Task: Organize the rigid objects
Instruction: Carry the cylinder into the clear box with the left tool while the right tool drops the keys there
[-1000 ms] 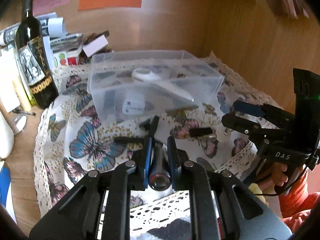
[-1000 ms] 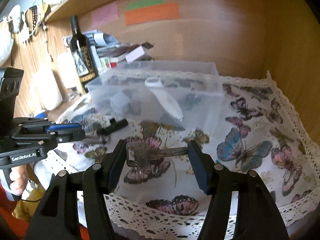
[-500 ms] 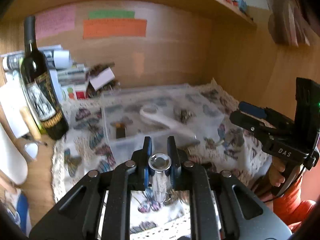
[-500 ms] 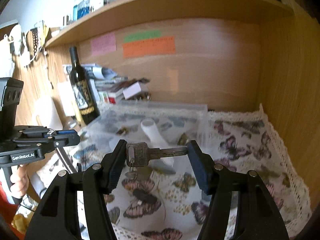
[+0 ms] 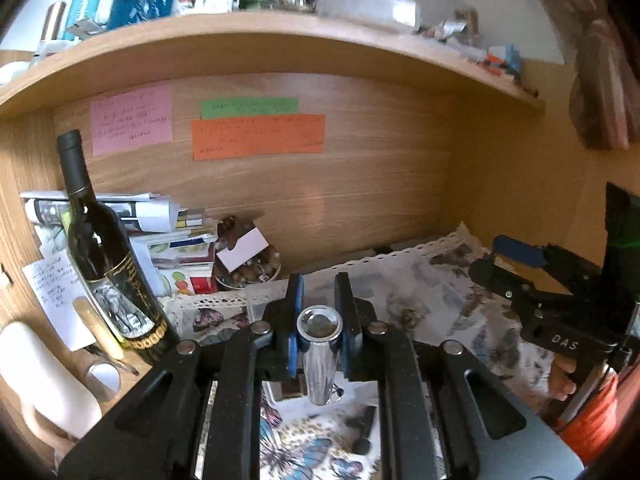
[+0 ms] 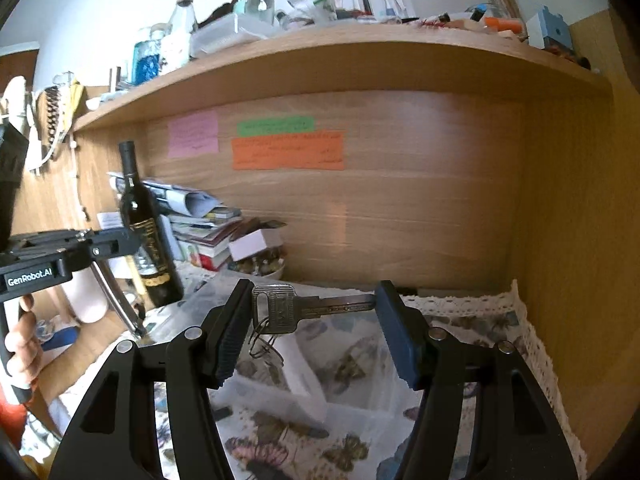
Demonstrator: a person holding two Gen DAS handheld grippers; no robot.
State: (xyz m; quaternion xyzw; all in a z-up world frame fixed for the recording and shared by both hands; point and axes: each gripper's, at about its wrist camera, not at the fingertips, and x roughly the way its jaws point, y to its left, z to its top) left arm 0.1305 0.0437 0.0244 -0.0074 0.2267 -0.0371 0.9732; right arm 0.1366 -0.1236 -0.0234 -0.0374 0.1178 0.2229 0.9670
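The left gripper (image 5: 319, 322) has its fingers clamped on a shiny metal cylinder (image 5: 319, 360), held up above the butterfly-print cloth (image 5: 448, 296). The right gripper (image 6: 314, 336) pinches a key (image 6: 298, 309) lengthwise between its fingers, a ring hanging from its head, over a clear plastic box (image 6: 320, 380) that looks blurred. A wine bottle (image 5: 104, 256) stands on the surface at left.
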